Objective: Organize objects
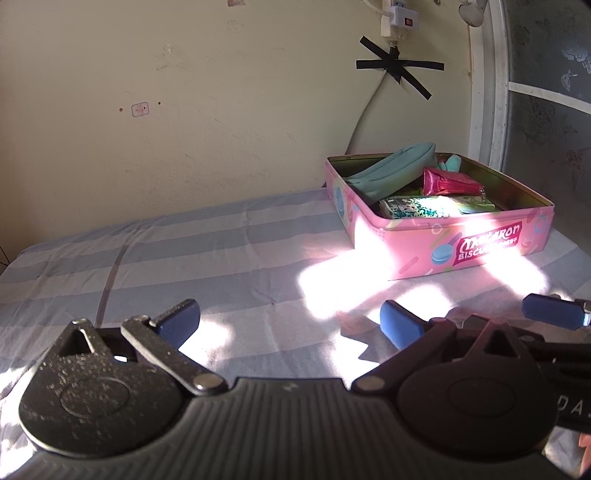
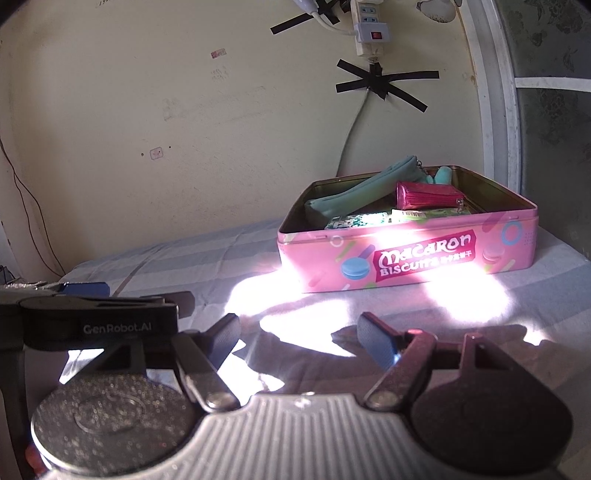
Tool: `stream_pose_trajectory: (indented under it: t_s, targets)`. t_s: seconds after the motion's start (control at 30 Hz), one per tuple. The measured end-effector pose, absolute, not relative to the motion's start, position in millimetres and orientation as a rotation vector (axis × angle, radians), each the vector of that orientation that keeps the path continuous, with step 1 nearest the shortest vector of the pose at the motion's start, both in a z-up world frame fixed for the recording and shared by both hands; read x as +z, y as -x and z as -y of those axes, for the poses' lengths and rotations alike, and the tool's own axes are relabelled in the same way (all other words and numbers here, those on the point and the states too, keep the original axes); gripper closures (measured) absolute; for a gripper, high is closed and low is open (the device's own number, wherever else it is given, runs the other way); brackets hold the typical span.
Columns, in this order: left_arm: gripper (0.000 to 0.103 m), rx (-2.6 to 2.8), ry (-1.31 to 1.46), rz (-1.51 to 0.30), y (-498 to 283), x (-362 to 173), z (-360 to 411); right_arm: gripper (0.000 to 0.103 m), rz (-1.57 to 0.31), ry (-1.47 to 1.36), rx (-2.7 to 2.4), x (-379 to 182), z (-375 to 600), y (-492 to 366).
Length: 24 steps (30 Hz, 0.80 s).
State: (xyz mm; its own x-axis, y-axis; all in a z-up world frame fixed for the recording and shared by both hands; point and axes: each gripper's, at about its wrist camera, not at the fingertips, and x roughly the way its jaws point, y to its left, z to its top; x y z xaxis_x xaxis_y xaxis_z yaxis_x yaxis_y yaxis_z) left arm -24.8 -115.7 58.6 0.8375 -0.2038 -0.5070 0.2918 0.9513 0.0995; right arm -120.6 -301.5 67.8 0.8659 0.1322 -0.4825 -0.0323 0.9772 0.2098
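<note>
Both of my grippers are empty and spread wide: the left gripper [image 1: 290, 317] hangs low over the striped sheet [image 1: 184, 258] with its blue fingers apart, and the right gripper [image 2: 299, 332] sits beside it in the same released state, nothing between its pads. The thing I am sorting into, the pink biscuit tin [image 2: 406, 258], stands lidless ahead and to the right, near the wall, and already holds a teal pouch [image 2: 354, 181] leaning on its back left rim, a shiny pink purse [image 2: 428, 195] lying across the middle, and some flat green packets [image 2: 369, 219] underneath. I see nothing loose left on the bed in either view, so I judge the sorting is close to done, or the next item lies out of sight. If I go into the tin, I would come in from above with the right gripper, since it faces the long side squarely, and keep my fingers clear of the thin metal rim so the tin does not slide on the soft cloth. The pouch looks propped rather than settled; a nudge downward would seat it. Strong sunlight washes out patches of the sheet and the tin's front, hiding detail there. Behind, the cream wall [image 1: 184, 110] carries a white power strip [image 2: 369, 33] and a cable [image 2: 354, 125] held by crossed black tape [image 2: 384, 83].
</note>
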Motion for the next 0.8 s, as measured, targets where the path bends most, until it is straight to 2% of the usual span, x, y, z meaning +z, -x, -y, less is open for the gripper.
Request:
stream_pose_trajectory:
  t_s: [0.8]
  targets:
    - [0.000,-0.286,-0.153,-0.543,-1.8,56.2,114.9,0.029,-0.521,-0.186,0.075,68.3,298.6,94.4]
